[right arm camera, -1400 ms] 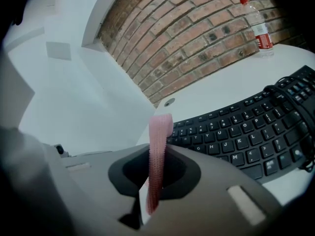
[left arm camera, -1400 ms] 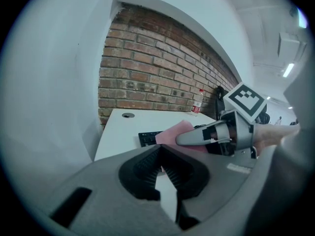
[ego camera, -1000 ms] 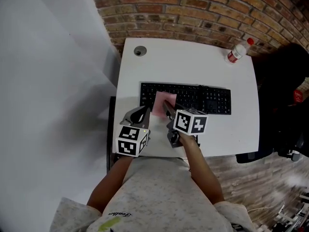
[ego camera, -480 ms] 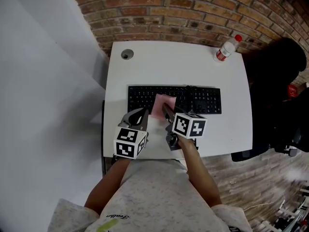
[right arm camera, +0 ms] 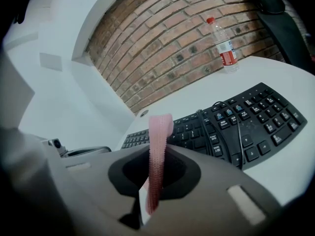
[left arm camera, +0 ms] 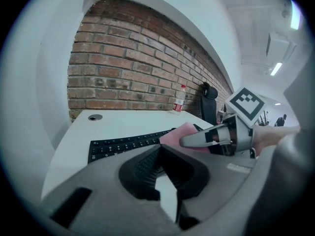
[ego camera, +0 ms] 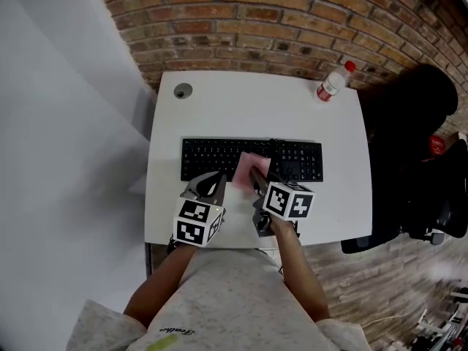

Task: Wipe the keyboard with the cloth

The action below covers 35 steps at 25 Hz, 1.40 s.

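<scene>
While the right claw (right arm camera: 156,157) nips the pink cloth (ego camera: 247,164) over the keyboard's (ego camera: 208,154) middle, the left claw (left arm camera: 160,151) sits closed & empty, nr the counter's (ego camera: 241,101) front edge. Open counter beyond; water bottle (ego camera: 330,85) at far-right corner.

Counted in your view: one white square table (ego camera: 219,112), one black flat keyboard (ego camera: 208,156), one pink fabric cloth (ego camera: 246,167), one clear plastic bottle with a red cap (ego camera: 330,85) and one round grey grommet (ego camera: 183,91). You hold two grey two-jaw grippers, one left gripper (ego camera: 213,179) and one right gripper (ego camera: 255,174). There is also one black office chair (ego camera: 409,137) and one red brick wall (ego camera: 292,20).
</scene>
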### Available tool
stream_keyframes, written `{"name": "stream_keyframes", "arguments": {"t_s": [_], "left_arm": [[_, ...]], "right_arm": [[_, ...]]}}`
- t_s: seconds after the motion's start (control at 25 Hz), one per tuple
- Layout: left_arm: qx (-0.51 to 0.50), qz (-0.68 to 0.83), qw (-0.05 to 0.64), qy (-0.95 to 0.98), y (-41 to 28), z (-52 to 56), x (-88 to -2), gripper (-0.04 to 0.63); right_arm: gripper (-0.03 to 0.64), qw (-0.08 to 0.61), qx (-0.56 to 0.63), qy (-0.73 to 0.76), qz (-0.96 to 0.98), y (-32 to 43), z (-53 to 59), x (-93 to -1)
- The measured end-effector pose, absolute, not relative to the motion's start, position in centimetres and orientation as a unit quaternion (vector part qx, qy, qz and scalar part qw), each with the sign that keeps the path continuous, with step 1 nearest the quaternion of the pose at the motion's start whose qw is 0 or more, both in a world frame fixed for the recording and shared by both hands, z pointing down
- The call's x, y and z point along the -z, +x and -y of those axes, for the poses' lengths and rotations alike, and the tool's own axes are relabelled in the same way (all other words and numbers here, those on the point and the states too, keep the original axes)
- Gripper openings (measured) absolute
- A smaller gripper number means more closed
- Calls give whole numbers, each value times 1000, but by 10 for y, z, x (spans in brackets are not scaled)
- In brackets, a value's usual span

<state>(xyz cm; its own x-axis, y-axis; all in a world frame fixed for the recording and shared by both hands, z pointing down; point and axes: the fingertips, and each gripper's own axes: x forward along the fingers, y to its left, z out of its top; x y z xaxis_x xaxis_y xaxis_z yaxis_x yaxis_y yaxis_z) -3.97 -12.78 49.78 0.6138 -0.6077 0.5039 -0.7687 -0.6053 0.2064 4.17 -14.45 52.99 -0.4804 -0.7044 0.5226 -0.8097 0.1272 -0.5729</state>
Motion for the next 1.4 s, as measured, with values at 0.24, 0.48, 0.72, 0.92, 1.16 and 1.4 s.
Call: {"name": "stream_keyframes", "arguments": {"t_s": [0.24, 0.48, 0.72, 0.92, 1.16, 1.4], "left_arm": [[-198, 388, 207, 876, -20, 127, -497, -14], [-200, 381, 203, 879, 2, 125, -498, -14], [-198, 380, 198, 882, 19, 128, -495, -14], [-201, 372, 195, 885, 37, 125, -496, -14], [-202, 375, 194, 884, 51, 125, -498, -14], [-202, 381, 194, 881, 64, 126, -498, -14]], "right_arm": [[21, 64, -424, 510, 746, 61, 141, -528], [21, 62, -424, 507, 748, 78, 140, -527], [21, 60, -425, 506, 748, 93, 139, -525], [21, 59, -424, 505, 750, 105, 138, -526], [21, 55, -426, 503, 750, 123, 137, -528], [21, 51, -423, 500, 754, 141, 138, -526]]}}
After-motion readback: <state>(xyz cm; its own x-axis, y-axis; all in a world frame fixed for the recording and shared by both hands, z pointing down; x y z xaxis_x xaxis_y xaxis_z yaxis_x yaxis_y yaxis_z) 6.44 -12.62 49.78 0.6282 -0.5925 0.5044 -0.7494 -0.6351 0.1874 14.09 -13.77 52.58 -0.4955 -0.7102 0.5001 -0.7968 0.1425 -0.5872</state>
